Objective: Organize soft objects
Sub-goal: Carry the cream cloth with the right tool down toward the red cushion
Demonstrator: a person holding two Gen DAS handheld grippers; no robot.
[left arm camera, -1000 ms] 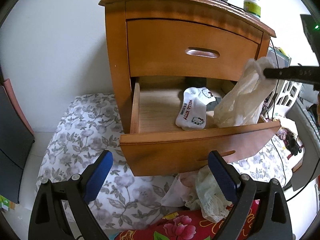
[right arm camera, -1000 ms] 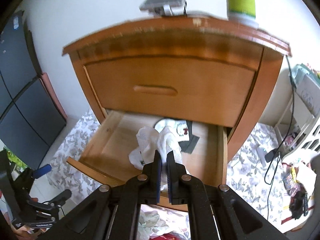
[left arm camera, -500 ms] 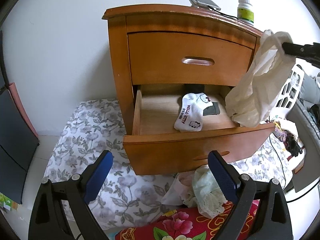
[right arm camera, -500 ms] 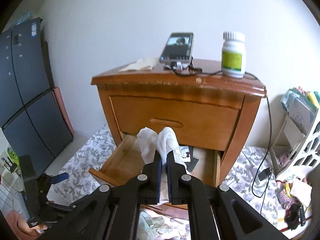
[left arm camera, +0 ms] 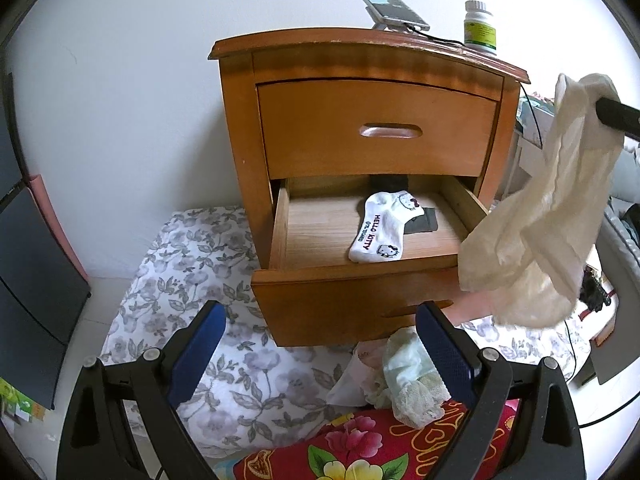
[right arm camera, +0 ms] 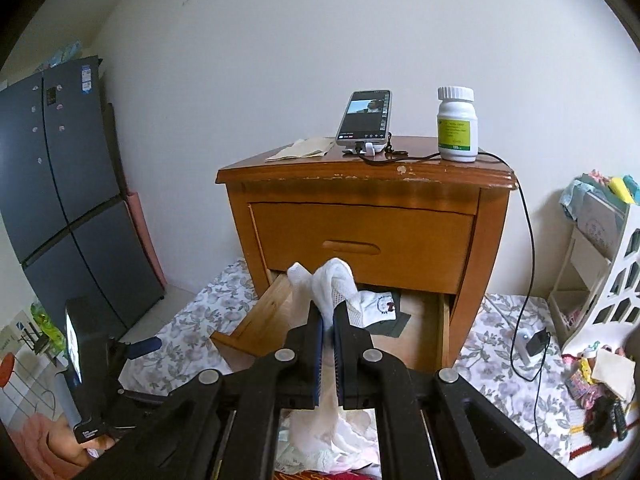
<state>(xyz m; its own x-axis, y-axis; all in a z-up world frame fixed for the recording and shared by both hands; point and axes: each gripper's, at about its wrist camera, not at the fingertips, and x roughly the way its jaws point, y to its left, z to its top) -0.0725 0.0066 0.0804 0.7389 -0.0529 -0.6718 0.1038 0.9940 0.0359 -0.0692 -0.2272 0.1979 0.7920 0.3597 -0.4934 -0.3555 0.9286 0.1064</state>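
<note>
Right wrist view: fingers (right arm camera: 328, 320) pinch cream garment (left arm camera: 532, 216) clear above drawer (left arm camera: 360, 280) rim.

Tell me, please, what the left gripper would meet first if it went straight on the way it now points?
Most likely the front panel of the open bottom drawer: the left gripper, jaws wide and empty, aims at it with nothing visible between, though depth is uncertain.

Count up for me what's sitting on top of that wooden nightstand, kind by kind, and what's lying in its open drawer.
On top:
Phone: 1
Pill bottle: 1
Folded cream cloth or paper: 1
In the open drawer:
White printed sock: 1
Dark flat item under the sock: 1
Total: 5
</note>
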